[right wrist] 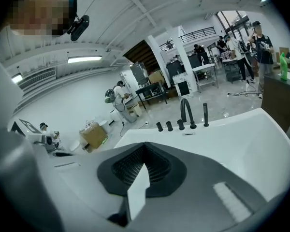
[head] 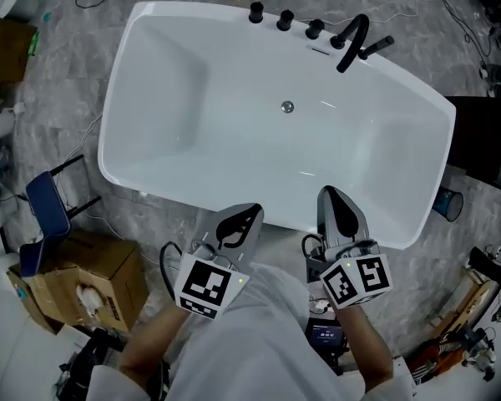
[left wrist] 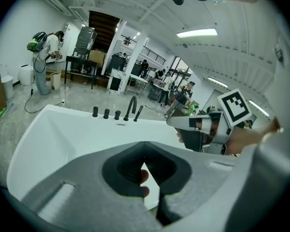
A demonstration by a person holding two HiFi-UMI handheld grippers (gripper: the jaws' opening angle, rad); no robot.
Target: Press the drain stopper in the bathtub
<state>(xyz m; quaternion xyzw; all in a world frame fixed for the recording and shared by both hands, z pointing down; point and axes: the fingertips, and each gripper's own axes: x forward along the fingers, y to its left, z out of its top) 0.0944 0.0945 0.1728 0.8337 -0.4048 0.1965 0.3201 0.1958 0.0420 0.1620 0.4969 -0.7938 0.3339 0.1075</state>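
Observation:
The white bathtub [head: 150, 73] fills the middle of the head view, and its small round chrome drain stopper [head: 287, 106] sits on the tub floor. A black faucet [head: 351, 42] and three black knobs [head: 285, 20] stand on the far rim. My left gripper [head: 252, 210] and right gripper [head: 329, 192] hover side by side over the near rim, well short of the stopper. Both are shut with nothing held. In the left gripper view the jaws [left wrist: 145, 142] meet at the tip. They also meet in the right gripper view [right wrist: 145, 144]. The jaws hide the stopper in both.
A cardboard box [head: 83, 278] and a blue folding seat [head: 48, 203] stand on the floor at the left. A black case [head: 478, 140] is at the right, and cables lie beyond the tub. A person [left wrist: 42, 57] stands far behind the tub.

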